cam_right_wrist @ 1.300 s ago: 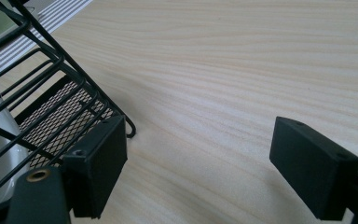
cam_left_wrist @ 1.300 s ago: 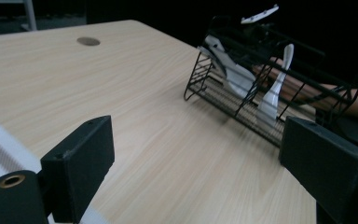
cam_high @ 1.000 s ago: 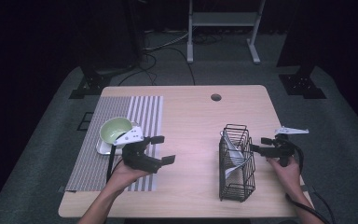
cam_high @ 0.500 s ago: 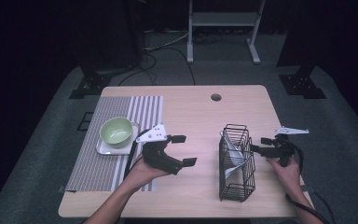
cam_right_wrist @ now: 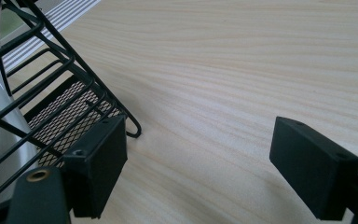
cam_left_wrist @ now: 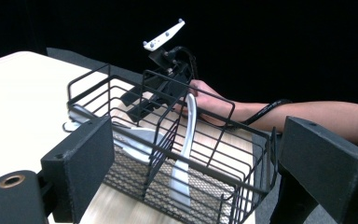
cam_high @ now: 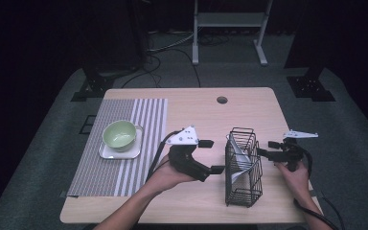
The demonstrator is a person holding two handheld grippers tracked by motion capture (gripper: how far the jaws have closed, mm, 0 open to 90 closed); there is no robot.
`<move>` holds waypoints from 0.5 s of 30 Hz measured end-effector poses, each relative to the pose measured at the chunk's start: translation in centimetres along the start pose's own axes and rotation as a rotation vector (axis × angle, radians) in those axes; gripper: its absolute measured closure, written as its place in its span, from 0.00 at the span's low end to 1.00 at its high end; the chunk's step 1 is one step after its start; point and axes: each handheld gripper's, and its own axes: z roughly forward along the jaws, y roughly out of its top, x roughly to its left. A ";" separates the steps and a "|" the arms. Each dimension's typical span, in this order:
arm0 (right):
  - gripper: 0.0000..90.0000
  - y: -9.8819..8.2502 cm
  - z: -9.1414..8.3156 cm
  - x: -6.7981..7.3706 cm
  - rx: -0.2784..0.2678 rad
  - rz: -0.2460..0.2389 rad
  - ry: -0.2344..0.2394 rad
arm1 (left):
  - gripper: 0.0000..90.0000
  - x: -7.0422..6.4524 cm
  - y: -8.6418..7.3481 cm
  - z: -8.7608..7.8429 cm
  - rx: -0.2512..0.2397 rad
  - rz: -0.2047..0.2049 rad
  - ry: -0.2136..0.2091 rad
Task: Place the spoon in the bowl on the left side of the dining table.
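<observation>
Facing the black wire basket (cam_high: 242,165) with my left gripper (cam_high: 212,155), I am holding its jaws wide and empty just beside the basket's left wall. A glossy white spoon (cam_left_wrist: 185,154) is leaning inside, its handle rising past the rim, nearest this hand. My right gripper (cam_high: 264,148) is waiting wide and empty at the opposite wall, over pale wood-grain table (cam_right_wrist: 242,79).

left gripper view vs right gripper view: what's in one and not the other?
Left gripper view alone: the white utensils standing in the wire basket, with the right hand-held gripper and the hand holding it beyond the basket. Right gripper view alone: a corner of the striped mat and a wide stretch of bare wooden table. Both: the basket with its mesh floor, the tabletop, and each camera's own open black jaws.
</observation>
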 end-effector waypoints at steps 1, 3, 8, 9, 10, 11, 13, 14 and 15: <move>0.20 0.0 0.0 0.0 0.000 0.000 0.001 | 0.10 -0.1 0.1 0.3 0.003 0.003 -0.006; 0.20 0.0 0.0 0.0 0.000 0.000 0.001 | 0.10 -0.4 0.3 0.8 0.011 0.006 -0.013; 0.20 0.0 0.0 0.0 0.001 -0.001 0.002 | 0.11 -0.9 0.5 2.1 0.032 0.007 -0.028; 0.20 0.0 0.0 0.0 0.001 -0.002 0.003 | 0.11 -0.9 0.5 2.2 0.034 0.007 -0.029; 0.20 0.0 0.0 0.0 0.001 -0.001 0.003 | 0.11 -1.1 0.6 2.6 0.037 0.008 -0.033; 0.20 0.0 0.0 0.0 0.001 -0.001 0.003 | 0.11 -1.1 0.6 2.8 0.037 0.005 -0.036; 0.20 0.0 0.0 0.0 0.001 -0.001 0.003 | 0.11 -1.3 0.8 3.1 0.044 0.010 -0.040; 0.20 0.0 0.0 0.0 0.002 -0.002 0.003 | 0.11 -1.4 0.8 3.3 0.045 0.008 -0.043; 0.20 0.0 0.0 0.0 0.002 -0.002 0.003 | 0.11 -1.4 0.8 3.3 0.045 0.008 -0.043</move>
